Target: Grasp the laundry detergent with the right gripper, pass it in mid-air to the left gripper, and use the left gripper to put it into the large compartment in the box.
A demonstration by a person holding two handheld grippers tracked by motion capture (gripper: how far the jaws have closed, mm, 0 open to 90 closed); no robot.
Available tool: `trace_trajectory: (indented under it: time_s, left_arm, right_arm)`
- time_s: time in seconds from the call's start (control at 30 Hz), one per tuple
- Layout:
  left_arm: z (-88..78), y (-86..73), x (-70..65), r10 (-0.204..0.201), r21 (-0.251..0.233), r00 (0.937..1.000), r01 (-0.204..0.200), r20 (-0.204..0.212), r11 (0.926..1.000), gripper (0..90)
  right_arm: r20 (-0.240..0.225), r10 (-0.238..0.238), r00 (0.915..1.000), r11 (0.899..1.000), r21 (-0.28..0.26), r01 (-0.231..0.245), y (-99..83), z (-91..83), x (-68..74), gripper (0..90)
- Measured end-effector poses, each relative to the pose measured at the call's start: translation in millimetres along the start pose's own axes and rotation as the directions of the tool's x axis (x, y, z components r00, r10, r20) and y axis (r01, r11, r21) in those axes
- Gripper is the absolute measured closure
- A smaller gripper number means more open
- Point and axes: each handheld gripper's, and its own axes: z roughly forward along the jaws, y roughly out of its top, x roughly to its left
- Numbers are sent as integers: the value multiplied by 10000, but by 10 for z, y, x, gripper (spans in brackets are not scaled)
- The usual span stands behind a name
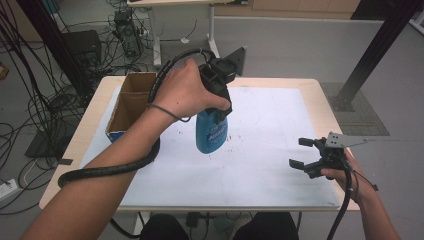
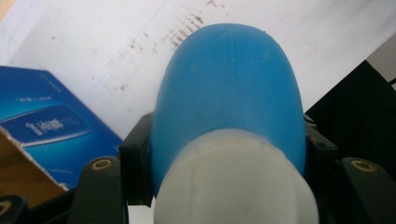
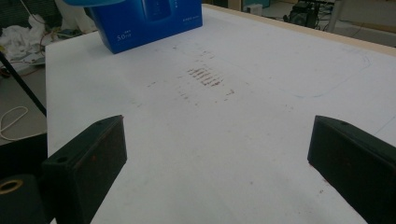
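We see a blue bottle (image 1: pixel 211 136) with a white cap (image 2: pixel 236 186) and white lettering, beside a brown cardboard box (image 1: pixel 131 102) with a blue printed outside. The table (image 1: pixel 310 85) is pale wood under a white sheet (image 1: pixel 270 125) flecked with brown smudges, and both pairs of jaws are black.

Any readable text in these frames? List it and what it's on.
"5.0" plus small blurred characters: on the blue box, lower corner.
White lettering on the blue bottle: too blurred to read.
White print on the box's side in the left gripper view: too small to read.
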Motion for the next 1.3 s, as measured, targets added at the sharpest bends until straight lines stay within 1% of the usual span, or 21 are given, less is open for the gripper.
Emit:
trace_trajectory:
  time_s: [0.07, 0.1, 0.27, 0.4, 0.43, 0.5, 0.53, 0.57, 0.67, 0.77, 0.83, 0.97, 1.03, 1.07, 1.13, 1.17, 1.3]
  left_arm:
    - [-50, 10, 23, -154, -35, 9999, 154, -34, 9999, 378]
    - [-76, 10, 35, -143, -74, 9999, 143, -60, 9999, 378]
    - [-222, 42, 149, -548, -149, 9985, 548, 48, 9984, 379]
    - [-348, 47, 204, -848, -353, 9964, 846, -42, 9958, 378]
    - [-384, 67, 224, -919, -321, 9957, 917, -72, 9953, 378]
    - [-442, 76, 247, -1087, -413, 9940, 1081, -118, 9933, 378]
    - [-473, 94, 264, -1073, -351, 9941, 1067, -137, 9937, 378]
    - [-494, 75, 262, -1295, -553, 9915, 1285, -145, 9902, 378]
    - [-596, 100, 310, -1381, -562, 9902, 1368, -196, 9890, 378]
    - [-688, 97, 335, -1593, -719, 9868, 1569, -292, 9850, 378]
    - [-737, 109, 374, -1734, -701, 9844, 1711, -282, 9828, 378]
    - [-833, 99, 480, -2082, -881, 9780, 2061, -154, 9746, 378]
    - [-878, 88, 547, -2289, -988, 9734, 2269, -95, 9689, 378]
    - [-901, 90, 585, -2429, -992, 9700, 2409, -85, 9655, 379]
    - [-926, 87, 614, -2595, -1038, 9656, 2568, -134, 9609, 378]
    - [-941, 86, 642, -2802, -1043, 9598, 2771, -158, 9552, 378]
    - [-991, 76, 734, -3228, -1085, 9460, 3180, -289, 9419, 378]
  right_arm:
    - [-2, -29, 10000, 10000, 0, 29, 13, 3, 5, 44]
    - [-11, -39, 10000, 10000, -1, 39, 19, 5, 6, 44]
    - [-26, -24, 10000, 10000, 32, 24, 36, 8, 0, 44]
    - [16, 5, 10000, 10000, 43, -5, 36, 2, 0, 44]
    - [29, 13, 10000, 10000, 42, -13, 34, 1, -1, 44]
    - [47, 46, 10000, 10000, 74, -47, 33, 0, -4, 44]
    - [72, 50, 10000, 10000, 80, -50, 32, 1, -3, 44]
    - [61, 63, 10000, 10000, 75, -63, 29, 2, -7, 44]
    - [67, 99, 9999, 9999, 44, -99, 24, 1, -9, 44]
    - [98, 113, 9999, 9999, 60, -114, 27, -4, -11, 44]
    - [125, 123, 9998, 9999, 51, -124, 30, -12, -11, 45]
    - [164, 125, 9998, 9999, 32, -125, 45, -29, -13, 45]
    - [186, 88, 9998, 10000, 43, -88, 55, -31, -10, 45]
    - [195, 95, 9998, 9999, 53, -96, 61, -32, -6, 45]
    - [208, 63, 9998, 10000, 53, -64, 68, -34, -3, 45]
    - [214, 74, 9997, 10000, 41, -75, 70, -37, -1, 45]
    - [231, 70, 9997, 10000, 37, -71, 73, -44, 3, 45]
